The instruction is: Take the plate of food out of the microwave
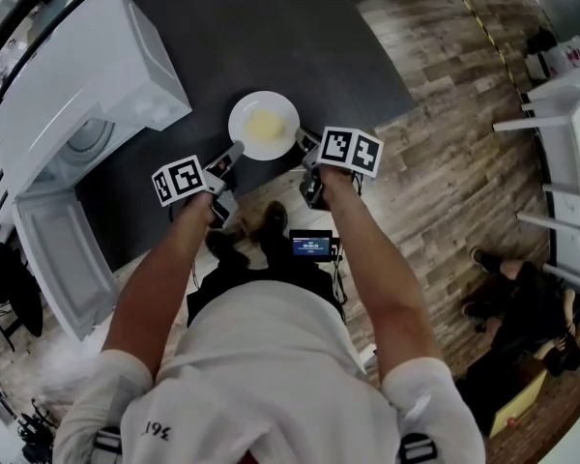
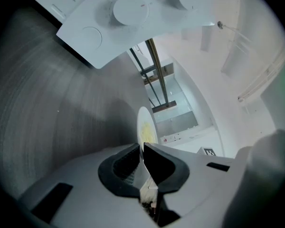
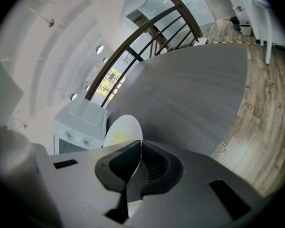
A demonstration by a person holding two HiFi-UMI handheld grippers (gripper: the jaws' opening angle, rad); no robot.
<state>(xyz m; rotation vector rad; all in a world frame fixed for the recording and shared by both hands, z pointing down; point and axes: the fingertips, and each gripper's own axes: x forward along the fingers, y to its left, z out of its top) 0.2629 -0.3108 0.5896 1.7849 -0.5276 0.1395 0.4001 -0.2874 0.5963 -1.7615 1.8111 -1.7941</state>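
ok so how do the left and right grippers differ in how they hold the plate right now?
The left gripper pinches the left rim of the plate; the right gripper pinches the opposite rim. The left gripper is on the side of the open microwave, the right gripper on the side of the wood floor. Shared: both are shut on the plate, holding it over the dark table.

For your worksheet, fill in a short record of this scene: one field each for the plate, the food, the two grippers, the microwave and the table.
plate: white plate, outside the microwave, over the table; whether it rests there cannot be told
food: yellow food in the plate's middle
left gripper: left gripper shut on the plate's rim
right gripper: right gripper shut on the opposite rim
microwave: white microwave, its door open
table: dark table
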